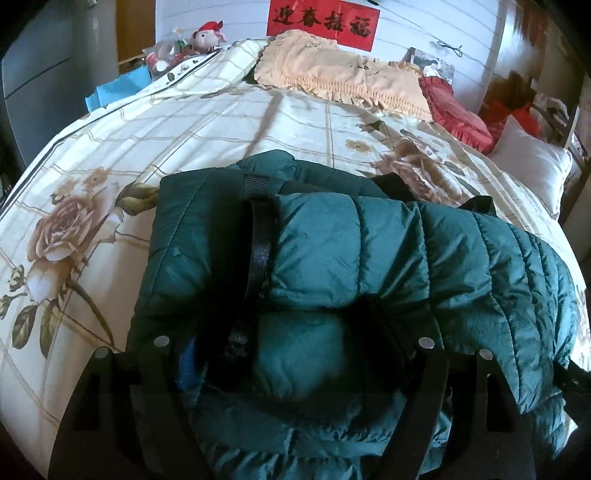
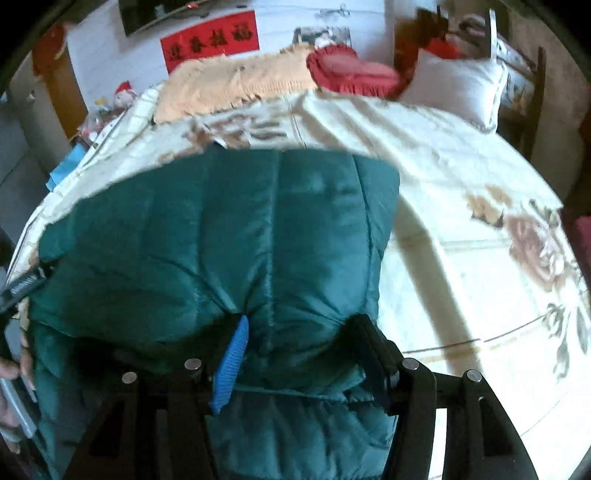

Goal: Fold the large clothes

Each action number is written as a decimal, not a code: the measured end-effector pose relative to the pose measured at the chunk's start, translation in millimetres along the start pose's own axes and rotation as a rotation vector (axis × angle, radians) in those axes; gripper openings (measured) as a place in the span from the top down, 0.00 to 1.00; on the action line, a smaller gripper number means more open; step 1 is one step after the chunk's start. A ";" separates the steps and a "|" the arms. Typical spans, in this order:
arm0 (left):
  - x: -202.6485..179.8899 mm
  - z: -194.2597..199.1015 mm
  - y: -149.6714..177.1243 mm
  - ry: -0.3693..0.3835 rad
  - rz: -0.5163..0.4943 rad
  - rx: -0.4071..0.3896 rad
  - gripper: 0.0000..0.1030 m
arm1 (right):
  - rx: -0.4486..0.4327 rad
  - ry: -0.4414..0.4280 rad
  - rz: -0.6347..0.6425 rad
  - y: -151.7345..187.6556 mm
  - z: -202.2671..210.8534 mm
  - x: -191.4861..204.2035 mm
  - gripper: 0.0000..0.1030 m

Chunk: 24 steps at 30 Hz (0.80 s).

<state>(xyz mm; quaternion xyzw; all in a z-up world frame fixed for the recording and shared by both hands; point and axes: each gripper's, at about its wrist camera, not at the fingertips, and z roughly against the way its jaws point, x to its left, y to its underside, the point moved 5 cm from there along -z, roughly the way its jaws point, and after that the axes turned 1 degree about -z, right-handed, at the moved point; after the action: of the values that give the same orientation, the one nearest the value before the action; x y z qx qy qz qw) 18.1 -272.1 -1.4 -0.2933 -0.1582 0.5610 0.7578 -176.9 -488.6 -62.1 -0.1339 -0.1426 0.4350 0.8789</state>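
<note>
A: Left gripper (image 1: 295, 343)? 
B: Jaws spread wide, puffy fold of green down jacket (image 1: 369, 251) bulging between them. Pinched or merely straddled, cannot tell. Fingertips mostly buried in fabric.

A: Right gripper (image 2: 299, 347)? 
B: Jaws part-closed on a bunched edge of the same jacket; blue finger pad (image 2: 231, 365) pressed into the fabric, black finger opposite. Looked clamped.

A: Jacket location? 
B: Lay folded in layers on floral bedspread (image 1: 92, 206), near the foot edge. Black strap (image 1: 258, 236) crossed the top fold.

A: Further out? 
B: Peach fringed pillow (image 1: 332, 74), red cushion (image 1: 458, 107), white pillow (image 1: 532, 162) at the head. Red banner (image 1: 323, 22) on wall behind.
</note>
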 end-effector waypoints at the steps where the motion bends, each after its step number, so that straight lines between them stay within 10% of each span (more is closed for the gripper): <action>1: 0.4 2.0 0.5 -0.001 0.004 0.003 0.24 | 0.000 0.011 0.007 -2.0 -0.8 -0.5 0.43; 24: 50.2 126.6 72.6 -0.003 -0.068 -0.072 0.24 | 0.014 -0.103 0.014 80.0 106.7 2.3 0.30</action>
<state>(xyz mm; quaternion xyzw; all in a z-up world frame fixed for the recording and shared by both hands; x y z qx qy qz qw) -92.8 -176.5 47.4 -0.3138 -0.1892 0.5294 0.7651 -272.9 -428.1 7.9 -0.1060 -0.1835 0.4483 0.8684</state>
